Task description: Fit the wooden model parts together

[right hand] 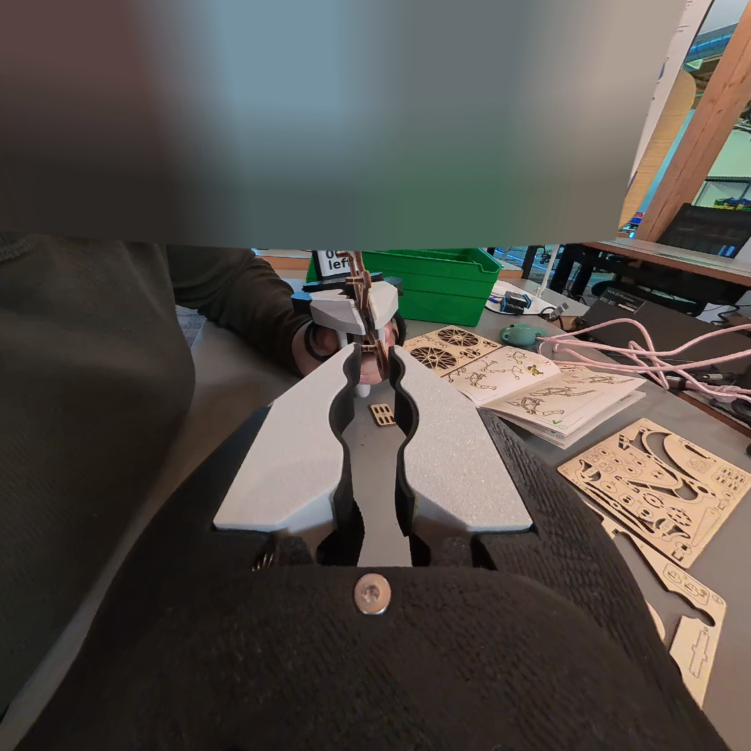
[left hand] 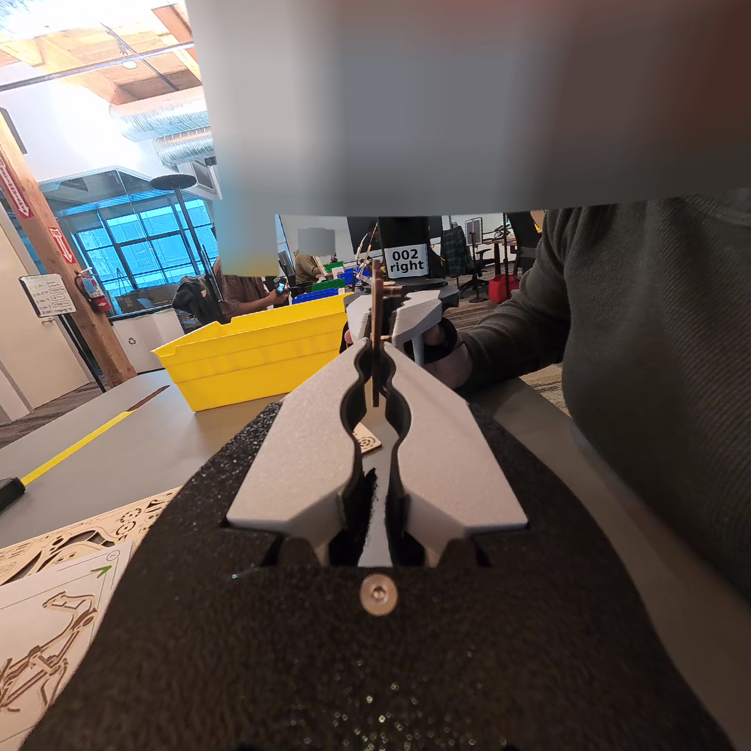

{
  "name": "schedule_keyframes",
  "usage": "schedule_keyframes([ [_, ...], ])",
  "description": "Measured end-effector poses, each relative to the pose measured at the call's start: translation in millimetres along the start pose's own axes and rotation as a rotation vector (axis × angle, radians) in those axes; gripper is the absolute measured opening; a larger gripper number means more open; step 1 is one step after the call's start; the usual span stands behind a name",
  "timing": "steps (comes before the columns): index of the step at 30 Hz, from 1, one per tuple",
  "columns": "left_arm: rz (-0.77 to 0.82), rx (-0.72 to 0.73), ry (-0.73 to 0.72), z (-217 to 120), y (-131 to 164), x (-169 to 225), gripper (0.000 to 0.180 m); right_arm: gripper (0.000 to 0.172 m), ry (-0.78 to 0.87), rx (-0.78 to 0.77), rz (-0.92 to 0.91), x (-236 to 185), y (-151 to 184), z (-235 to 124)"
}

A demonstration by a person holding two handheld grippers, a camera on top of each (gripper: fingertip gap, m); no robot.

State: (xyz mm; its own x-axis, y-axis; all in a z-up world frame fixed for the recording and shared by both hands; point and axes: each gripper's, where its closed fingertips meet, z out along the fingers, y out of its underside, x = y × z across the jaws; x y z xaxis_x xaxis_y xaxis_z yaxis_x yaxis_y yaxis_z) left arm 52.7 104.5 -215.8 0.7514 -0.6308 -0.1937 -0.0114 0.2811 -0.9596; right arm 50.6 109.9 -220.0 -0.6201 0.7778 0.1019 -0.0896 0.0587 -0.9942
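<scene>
Step in hand: pressing a small cross peg into the wooden model piece, with both grippers on the same assembly, held in the air over the grey table.

Left gripper: fingertips pressed together on the thin dark plate of the piece, which stands upright, edge-on to the left wrist view. The plate rises above the tips toward the right gripper facing it.

Right gripper: jaws narrowed around the lower end of the piece, where a short peg sticks out sideways. The left pad looks to be touching the peg end and the right pad lies against the plate face; a firm squeeze cannot be confirmed from here.

Judgement: fitting is under way, not finished, since the peg stands proud of the plate. Next move calls for a straight squeeze along the peg, with the left grip steady so the thin plate does not twist or snap.

Loose slotted wooden tab lies on the table below. Instruction booklet lies open to the right.
</scene>
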Motion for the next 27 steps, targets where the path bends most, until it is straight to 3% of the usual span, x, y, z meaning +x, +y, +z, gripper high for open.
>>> schedule_keyframes([
  [27,-0.058,0.021,0.066,0,-5,6,0.000,0.008,-0.095,0.026,0.003,-12,-5,-1],
])
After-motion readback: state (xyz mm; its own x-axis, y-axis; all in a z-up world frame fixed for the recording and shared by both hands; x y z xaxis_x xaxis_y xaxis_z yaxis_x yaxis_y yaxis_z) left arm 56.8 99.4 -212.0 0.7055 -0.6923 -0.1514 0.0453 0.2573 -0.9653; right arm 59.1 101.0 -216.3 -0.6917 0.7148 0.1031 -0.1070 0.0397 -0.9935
